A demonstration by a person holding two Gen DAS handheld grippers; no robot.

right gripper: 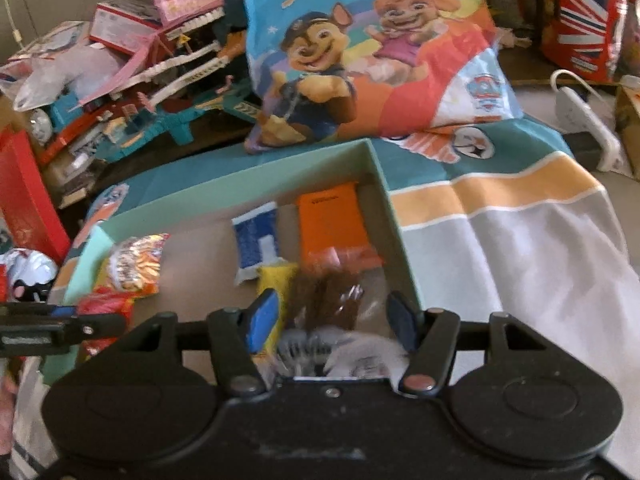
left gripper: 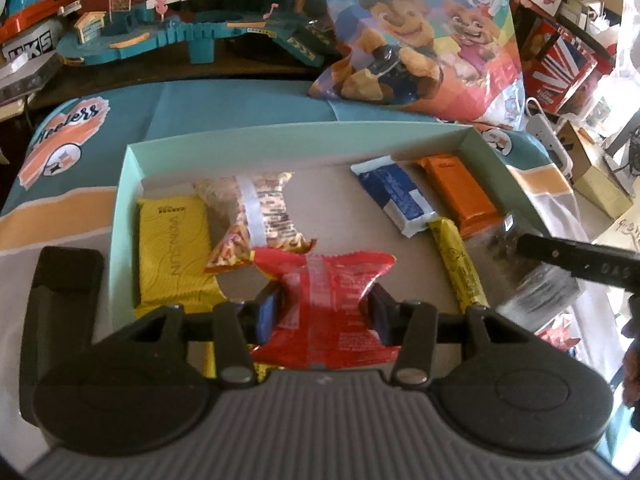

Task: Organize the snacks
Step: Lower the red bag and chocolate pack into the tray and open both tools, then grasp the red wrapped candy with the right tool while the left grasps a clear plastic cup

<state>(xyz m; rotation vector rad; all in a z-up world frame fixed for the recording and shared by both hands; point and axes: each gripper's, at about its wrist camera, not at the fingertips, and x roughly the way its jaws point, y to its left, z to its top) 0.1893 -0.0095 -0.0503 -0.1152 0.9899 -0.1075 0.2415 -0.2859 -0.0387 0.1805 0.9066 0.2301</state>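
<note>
A mint-green box (left gripper: 132,184) holds snacks: a yellow packet (left gripper: 174,248), a patterned orange bag (left gripper: 256,216), a blue-and-white bar (left gripper: 396,196), an orange bar (left gripper: 456,196) and a yellow stick (left gripper: 456,264). My left gripper (left gripper: 324,312) is shut on a red snack bag (left gripper: 328,292) over the box's near edge. My right gripper (right gripper: 332,320) holds a clear bag of dark brown snacks (right gripper: 328,300) between its fingers at the box's right front corner (right gripper: 404,264); the bag looks blurred. The right gripper's finger (left gripper: 576,264) also shows in the left wrist view.
The box sits on a teal, orange and white cloth (right gripper: 500,188). A large cartoon-dog snack bag (left gripper: 424,36) lies behind the box. A toy track set (left gripper: 168,28) is at the back left. A Union Jack box (right gripper: 584,24) and a white power strip (right gripper: 588,120) stand to the right.
</note>
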